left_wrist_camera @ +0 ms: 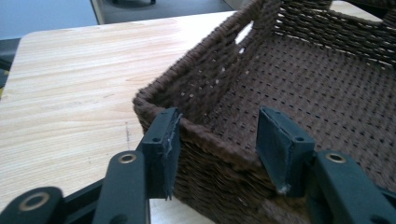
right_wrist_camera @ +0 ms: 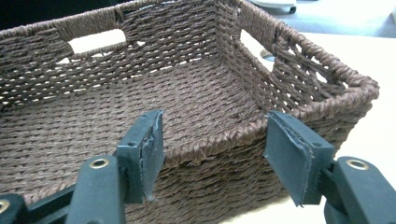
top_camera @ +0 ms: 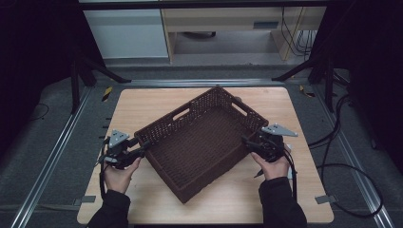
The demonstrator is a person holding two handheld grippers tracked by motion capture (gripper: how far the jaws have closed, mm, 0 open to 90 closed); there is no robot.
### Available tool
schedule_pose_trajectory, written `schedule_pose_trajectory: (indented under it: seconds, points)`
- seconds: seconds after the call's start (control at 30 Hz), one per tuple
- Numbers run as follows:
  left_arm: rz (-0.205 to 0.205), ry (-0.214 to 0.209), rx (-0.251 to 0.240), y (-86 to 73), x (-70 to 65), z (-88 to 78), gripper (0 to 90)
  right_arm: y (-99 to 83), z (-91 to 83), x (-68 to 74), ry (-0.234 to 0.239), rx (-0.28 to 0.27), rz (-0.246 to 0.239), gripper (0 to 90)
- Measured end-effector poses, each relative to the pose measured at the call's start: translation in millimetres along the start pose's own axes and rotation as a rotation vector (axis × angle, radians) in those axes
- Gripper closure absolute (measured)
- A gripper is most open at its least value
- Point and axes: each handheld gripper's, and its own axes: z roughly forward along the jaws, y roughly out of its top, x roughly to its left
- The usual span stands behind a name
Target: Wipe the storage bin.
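A dark brown woven basket (top_camera: 199, 142) with handle slots sits turned at an angle on the wooden table (top_camera: 142, 102); nothing lies inside it. My left gripper (top_camera: 144, 147) is at the basket's left corner. In the left gripper view the basket's rim (left_wrist_camera: 210, 135) runs across the gap of my left gripper (left_wrist_camera: 219, 149), whose jaws stand apart. My right gripper (top_camera: 247, 142) is at the basket's right corner. In the right gripper view its jaws are spread wide, and the rim (right_wrist_camera: 215, 144) crosses my right gripper (right_wrist_camera: 217, 156) between the pads (right_wrist_camera: 292, 154), unpressed.
Metal rails (top_camera: 57, 142) run along both sides of the table. Black cables (top_camera: 342, 166) loop on the floor at the right. A white cabinet (top_camera: 126, 33) and a wooden desk (top_camera: 228, 21) stand behind the table. Bare tabletop (top_camera: 233, 199) lies in front of the basket.
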Motion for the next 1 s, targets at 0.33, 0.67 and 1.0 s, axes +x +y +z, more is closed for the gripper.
schedule_pose_trajectory:
  seconds: [0.33,0.67,1.0]
  points:
    - [0.007,-0.027,0.013,-2.4,-7.6,4.0,46.0,-1.1,-8.5,3.8,0.018,0.005,-0.018,40.0]
    - [0.020,-0.013,0.007,3.7,4.3,16.7,48.1,-0.5,-14.2,-15.1,-0.057,-0.023,-0.017,36.7]
    - [0.027,-0.032,0.016,2.5,-5.0,-1.7,46.4,-3.7,-15.5,-12.8,-0.070,-0.012,0.014,37.7]
